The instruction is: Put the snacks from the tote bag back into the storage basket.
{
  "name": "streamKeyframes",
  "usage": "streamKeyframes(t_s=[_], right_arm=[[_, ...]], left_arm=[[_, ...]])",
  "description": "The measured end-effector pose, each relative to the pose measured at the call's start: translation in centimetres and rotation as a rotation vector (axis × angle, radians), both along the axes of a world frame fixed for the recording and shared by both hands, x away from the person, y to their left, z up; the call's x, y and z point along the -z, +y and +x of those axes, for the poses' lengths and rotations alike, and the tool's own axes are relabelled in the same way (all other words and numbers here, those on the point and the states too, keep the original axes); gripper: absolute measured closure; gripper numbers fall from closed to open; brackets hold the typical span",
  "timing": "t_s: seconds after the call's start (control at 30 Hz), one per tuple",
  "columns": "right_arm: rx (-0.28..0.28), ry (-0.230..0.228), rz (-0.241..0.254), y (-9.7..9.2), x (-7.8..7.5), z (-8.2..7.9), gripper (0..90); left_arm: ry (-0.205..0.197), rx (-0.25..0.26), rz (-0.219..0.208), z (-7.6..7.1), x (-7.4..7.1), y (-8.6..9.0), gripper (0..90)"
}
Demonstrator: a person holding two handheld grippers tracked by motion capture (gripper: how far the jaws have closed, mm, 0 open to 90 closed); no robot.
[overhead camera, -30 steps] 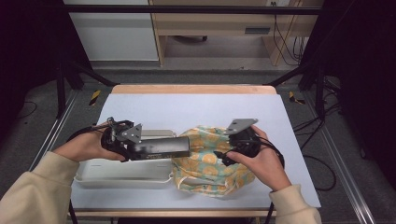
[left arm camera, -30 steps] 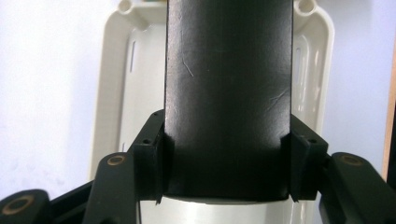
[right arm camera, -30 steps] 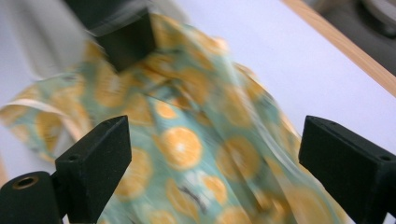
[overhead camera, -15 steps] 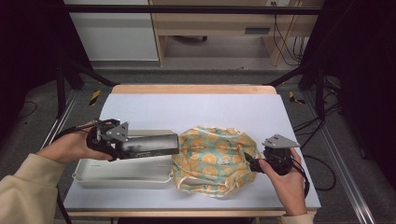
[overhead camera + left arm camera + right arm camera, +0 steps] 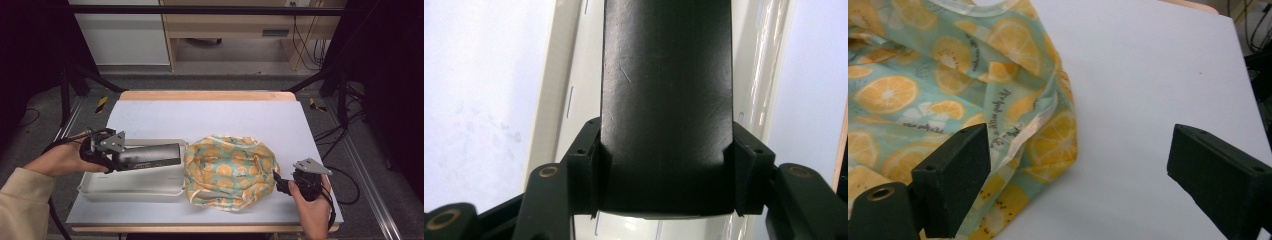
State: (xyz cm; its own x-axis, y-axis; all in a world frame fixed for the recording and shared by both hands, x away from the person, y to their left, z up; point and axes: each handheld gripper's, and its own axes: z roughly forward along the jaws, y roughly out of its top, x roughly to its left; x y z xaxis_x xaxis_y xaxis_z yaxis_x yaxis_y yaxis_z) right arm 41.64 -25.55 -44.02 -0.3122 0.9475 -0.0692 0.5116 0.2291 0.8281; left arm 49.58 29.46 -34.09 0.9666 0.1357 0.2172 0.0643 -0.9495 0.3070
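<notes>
one black case, one white tray, one orange-print cloth bag on the table. my left gripper clamps the case's end between both pads, holding it lengthwise over the tray. my right gripper is spread wide and holds nothing; the bag's edge lies just beside its left finger, the table bare between the jaws.

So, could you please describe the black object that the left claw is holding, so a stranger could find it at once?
Start at the pale table and find the white tray on its left side. Above the tray, the left claw grips a long black cylinder lying level. It is plain and dark, unlike the orange-printed cloth bag beside it.
</notes>
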Motion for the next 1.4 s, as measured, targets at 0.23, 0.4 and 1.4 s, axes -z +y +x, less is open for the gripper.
streamKeyframes(t_s=[0.23,0.4,1.4], right_arm=[[0.017,-0.005,0.055,-0.9,0.6,-0.4,10.0],[0.028,0.009,0.058,-1.4,1.1,-0.6,9.2],[0.108,0.080,0.012,-3.5,2.6,-1.0,8.5]], left_arm=[[0.009,-0.007,-0.002,-0.1,0.3,0.6,43.1],[0.015,-0.011,-0.013,-0.1,0.8,1.1,43.1],[0.069,0.049,-0.040,-0.1,3.3,0.8,43.1]])
